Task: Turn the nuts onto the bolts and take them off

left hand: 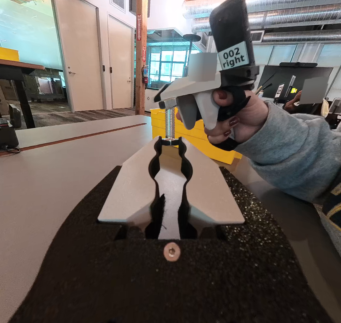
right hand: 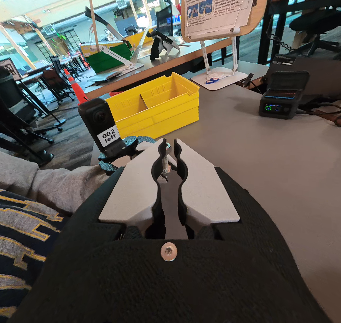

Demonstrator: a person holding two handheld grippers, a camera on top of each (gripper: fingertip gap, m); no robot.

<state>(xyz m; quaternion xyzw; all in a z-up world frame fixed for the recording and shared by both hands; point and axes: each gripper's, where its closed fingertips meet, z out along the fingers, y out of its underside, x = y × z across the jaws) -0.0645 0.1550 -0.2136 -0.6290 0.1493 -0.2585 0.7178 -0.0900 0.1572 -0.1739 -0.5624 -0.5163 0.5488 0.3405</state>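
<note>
Above the grey table [left hand: 55,166], our right gripper [left hand: 167,102] clamps the bolt [left hand: 170,123] head, our left gripper [left hand: 170,142] pinches the nut [left hand: 170,142] below; yellow divided bin [right hand: 156,109] shows nothing inside.

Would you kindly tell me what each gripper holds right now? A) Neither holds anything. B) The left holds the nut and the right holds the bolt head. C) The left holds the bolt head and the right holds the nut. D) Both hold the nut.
B: the left gripper pinches the nut at the bolt's lower end, while the right gripper clamps the bolt's head above.
</note>
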